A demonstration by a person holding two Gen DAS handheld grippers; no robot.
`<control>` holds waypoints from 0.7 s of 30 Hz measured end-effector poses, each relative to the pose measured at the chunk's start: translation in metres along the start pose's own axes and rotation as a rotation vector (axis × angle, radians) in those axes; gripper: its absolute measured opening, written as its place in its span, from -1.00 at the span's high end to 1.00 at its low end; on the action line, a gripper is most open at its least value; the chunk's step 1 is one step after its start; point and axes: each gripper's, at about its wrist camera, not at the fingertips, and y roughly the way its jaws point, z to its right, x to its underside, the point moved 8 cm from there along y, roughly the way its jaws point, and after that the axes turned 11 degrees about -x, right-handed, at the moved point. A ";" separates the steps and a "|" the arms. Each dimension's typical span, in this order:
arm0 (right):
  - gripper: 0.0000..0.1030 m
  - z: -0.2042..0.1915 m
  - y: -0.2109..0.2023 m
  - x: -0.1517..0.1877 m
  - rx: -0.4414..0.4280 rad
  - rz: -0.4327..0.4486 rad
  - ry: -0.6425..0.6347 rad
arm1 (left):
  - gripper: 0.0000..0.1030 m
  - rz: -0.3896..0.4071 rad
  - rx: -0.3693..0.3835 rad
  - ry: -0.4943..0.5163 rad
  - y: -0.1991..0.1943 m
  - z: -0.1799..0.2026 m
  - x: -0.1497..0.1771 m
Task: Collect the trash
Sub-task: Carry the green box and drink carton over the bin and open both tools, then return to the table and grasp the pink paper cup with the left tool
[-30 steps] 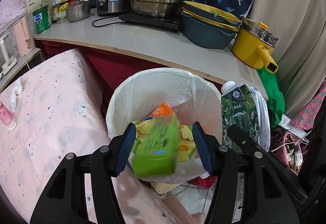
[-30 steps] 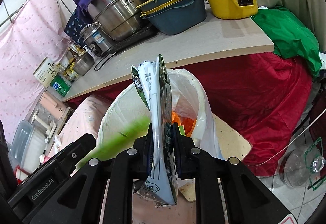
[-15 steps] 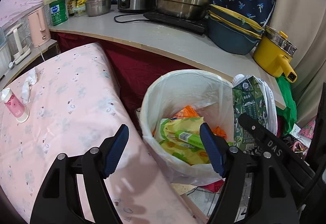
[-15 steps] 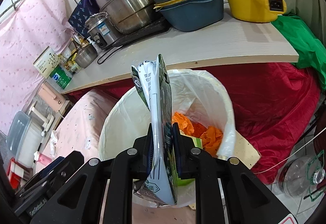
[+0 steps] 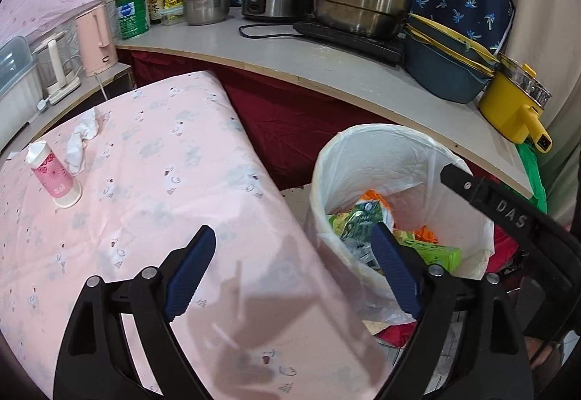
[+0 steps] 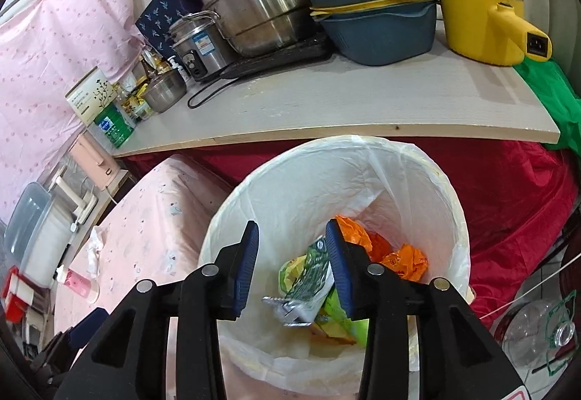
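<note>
Over bin [image 6: 450,218] | right gripper [image 6: 292,267] just opening — carton [image 6: 308,285] dropped

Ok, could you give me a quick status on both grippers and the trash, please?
Left gripper open, empty, over pink cover. Right gripper just opened above bin; carton dropped inside. Tissue still out.

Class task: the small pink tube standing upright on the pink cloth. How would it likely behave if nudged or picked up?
The pink tube stands tall and narrow on a flared foot, on soft cloth: a push near the top would probably tip it. Its round body would then likely roll. It looks small, so probably light, and its smooth surface may slip.
</note>
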 end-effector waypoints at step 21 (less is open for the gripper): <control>0.26 -0.093 -0.015 0.024 -0.083 -0.024 -0.112 | -0.72 0.016 -0.121 -0.177 -0.024 -0.113 0.008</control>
